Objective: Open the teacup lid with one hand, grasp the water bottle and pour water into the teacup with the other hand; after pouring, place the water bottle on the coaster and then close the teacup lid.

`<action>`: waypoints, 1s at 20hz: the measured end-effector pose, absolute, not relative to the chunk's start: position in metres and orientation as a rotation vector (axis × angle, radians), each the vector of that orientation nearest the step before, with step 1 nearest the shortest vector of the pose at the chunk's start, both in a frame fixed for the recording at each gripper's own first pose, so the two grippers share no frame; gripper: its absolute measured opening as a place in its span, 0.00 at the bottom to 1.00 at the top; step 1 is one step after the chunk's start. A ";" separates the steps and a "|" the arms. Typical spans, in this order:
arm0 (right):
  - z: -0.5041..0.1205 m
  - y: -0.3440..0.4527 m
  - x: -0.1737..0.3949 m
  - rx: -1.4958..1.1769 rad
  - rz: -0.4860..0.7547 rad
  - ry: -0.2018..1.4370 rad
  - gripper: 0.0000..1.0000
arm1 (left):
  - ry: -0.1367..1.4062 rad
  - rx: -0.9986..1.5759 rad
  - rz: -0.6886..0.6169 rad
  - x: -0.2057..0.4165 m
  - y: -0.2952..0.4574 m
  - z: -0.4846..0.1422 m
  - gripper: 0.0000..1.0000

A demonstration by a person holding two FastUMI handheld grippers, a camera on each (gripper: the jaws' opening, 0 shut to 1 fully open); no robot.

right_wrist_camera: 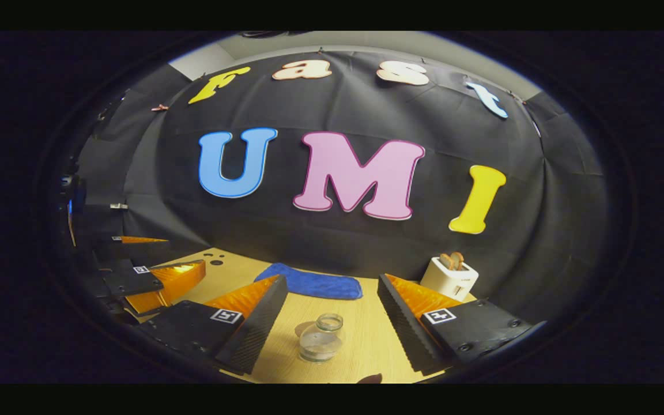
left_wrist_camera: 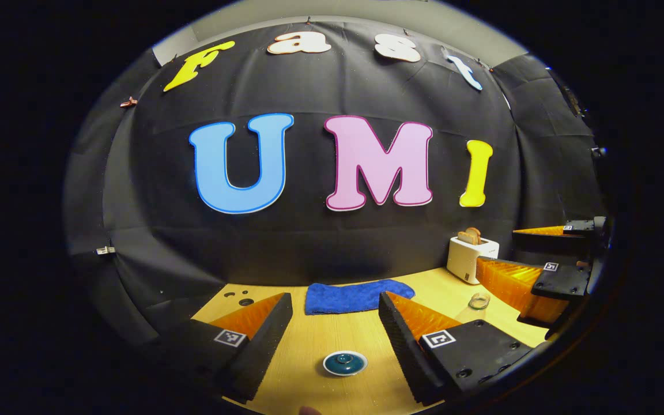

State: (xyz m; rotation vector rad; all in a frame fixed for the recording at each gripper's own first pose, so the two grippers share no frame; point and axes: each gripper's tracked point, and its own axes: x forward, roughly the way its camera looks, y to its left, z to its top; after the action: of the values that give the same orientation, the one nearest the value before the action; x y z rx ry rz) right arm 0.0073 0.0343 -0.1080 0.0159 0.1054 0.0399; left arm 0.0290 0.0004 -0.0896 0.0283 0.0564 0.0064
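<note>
Right between the left gripper (left_wrist_camera: 335,314)'s wide-open, empty fingers sits the lid (left_wrist_camera: 345,363), just ahead; the bottle (right_wrist_camera: 321,338) stands upright between the right gripper (right_wrist_camera: 332,308)'s, equally open and empty.

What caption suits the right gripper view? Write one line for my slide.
Right gripper, jaws open, above the water bottle on the table.

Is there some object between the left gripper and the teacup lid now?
Nothing visible blocks it. The teacup lid lies on bare table in front of the left gripper, whose fingers are spread; the blue cloth lies beyond.
</note>
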 end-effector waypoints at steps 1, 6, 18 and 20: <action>-0.117 0.036 0.009 0.020 0.040 0.111 0.98 | 0.062 0.028 0.004 0.033 0.000 -0.099 0.94; -0.178 0.039 0.011 0.043 0.043 0.147 0.98 | 0.095 0.018 -0.006 0.056 -0.003 -0.162 0.91; -0.280 0.053 0.012 0.031 0.079 0.239 0.98 | 0.212 0.073 0.015 0.104 -0.012 -0.286 0.54; -0.284 0.051 0.012 0.036 0.077 0.246 0.98 | 0.213 0.123 0.019 0.102 -0.013 -0.287 0.36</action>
State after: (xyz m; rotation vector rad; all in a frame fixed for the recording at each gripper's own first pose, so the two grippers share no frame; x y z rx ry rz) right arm 0.0120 0.0511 -0.2843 0.0356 0.2460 0.0771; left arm 0.1024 -0.0134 -0.2865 0.1228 0.2126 0.0193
